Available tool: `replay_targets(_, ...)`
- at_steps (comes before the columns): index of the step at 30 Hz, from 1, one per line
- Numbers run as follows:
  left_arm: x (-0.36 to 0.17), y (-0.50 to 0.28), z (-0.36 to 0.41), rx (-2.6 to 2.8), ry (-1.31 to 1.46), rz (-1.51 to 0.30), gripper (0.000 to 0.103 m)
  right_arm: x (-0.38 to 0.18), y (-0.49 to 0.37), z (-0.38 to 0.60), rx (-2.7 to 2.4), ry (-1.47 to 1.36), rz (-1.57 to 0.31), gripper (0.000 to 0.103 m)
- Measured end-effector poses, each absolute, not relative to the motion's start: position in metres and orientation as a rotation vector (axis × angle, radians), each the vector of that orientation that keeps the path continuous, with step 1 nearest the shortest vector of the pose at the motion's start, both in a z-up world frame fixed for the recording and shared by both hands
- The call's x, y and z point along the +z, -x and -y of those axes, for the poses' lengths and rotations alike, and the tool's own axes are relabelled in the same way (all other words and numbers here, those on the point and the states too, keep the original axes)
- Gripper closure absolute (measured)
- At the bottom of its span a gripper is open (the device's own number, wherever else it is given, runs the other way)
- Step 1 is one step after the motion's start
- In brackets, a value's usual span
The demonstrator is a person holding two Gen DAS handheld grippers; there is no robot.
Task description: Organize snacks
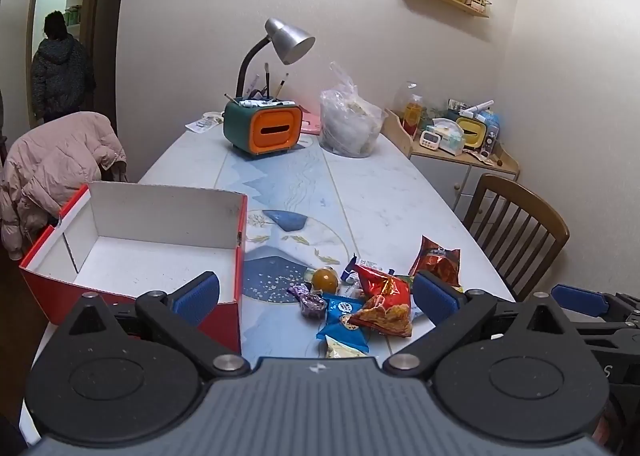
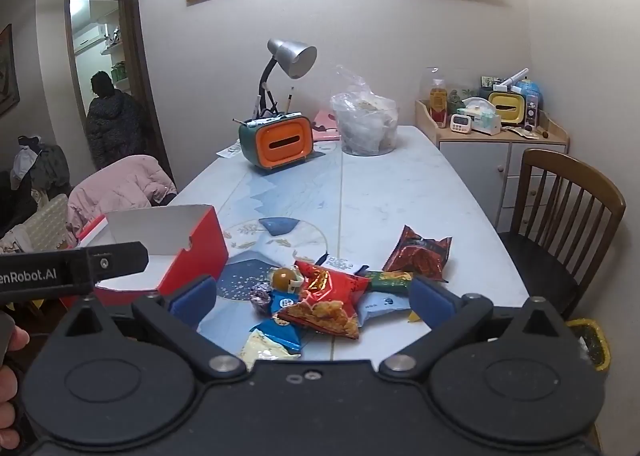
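A heap of snack packets lies on the near part of the table: a red chip bag (image 1: pixel 386 302) (image 2: pixel 328 296), a blue biscuit packet (image 1: pixel 343 318) (image 2: pixel 282 326), a dark red packet (image 1: pixel 438 260) (image 2: pixel 420 254), a purple sweet (image 1: pixel 311 302) (image 2: pixel 260 296) and a round brown ball (image 1: pixel 324 280) (image 2: pixel 283 278). To their left stands an open red box (image 1: pixel 132 252) (image 2: pixel 192 252) with a white, bare inside. My left gripper (image 1: pixel 316 296) hovers open just before the heap. My right gripper (image 2: pixel 312 298) hangs open over it too. Neither holds anything.
Farther back on the table (image 1: pixel 384 191) stand an orange-and-green tissue box with a silver desk lamp (image 1: pixel 262 127) (image 2: pixel 276 139) and a clear bag-filled tub (image 1: pixel 350 127) (image 2: pixel 368 127). A wooden chair (image 2: pixel 560 223) flanks the right side, a pink coat (image 1: pixel 56 163) the left. A person stands in the doorway.
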State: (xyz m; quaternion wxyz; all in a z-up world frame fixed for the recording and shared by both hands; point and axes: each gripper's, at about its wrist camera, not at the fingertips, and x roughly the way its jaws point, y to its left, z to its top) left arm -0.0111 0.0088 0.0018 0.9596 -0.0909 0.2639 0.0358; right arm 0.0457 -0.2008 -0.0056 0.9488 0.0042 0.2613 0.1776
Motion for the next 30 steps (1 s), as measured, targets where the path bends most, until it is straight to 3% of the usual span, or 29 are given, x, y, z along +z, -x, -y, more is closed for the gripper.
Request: replay_targets(30, 0.012, 0.023, -0.022, 0.06, 0.166, -0.507, 0.0, -0.002, -0.033, 0.18, 0.329, 0.024, -0.488, 0.001)
